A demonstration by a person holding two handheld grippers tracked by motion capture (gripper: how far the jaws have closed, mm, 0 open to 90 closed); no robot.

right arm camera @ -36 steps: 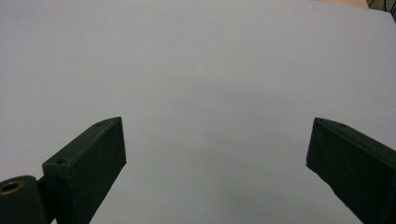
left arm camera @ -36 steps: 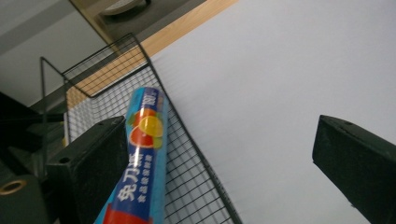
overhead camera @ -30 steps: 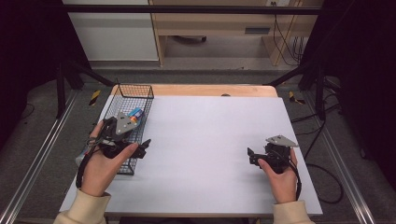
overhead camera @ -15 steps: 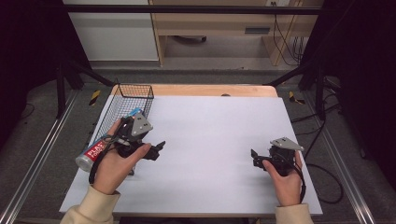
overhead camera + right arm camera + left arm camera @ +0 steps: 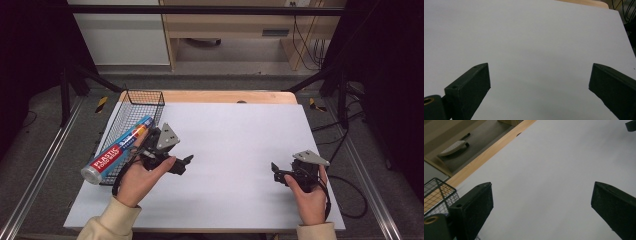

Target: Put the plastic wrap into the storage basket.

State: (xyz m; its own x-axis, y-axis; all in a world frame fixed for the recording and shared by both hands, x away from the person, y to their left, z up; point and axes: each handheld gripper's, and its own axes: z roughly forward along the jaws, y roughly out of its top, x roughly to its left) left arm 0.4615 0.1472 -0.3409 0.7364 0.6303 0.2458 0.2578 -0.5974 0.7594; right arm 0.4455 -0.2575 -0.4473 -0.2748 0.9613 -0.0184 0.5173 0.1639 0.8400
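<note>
A long blue and red tube [image 5: 118,149] with a silver cap is seen lying across the wire basket [image 5: 142,97], its capped end jutting over the rim. The left gripper [image 5: 184,164] beside it is spread wide and empty; the right gripper [image 5: 275,170] likewise.

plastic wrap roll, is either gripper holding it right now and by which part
Neither. The left gripper and right gripper are both open with nothing between their jaws; the roll lies across the wire basket.
</note>
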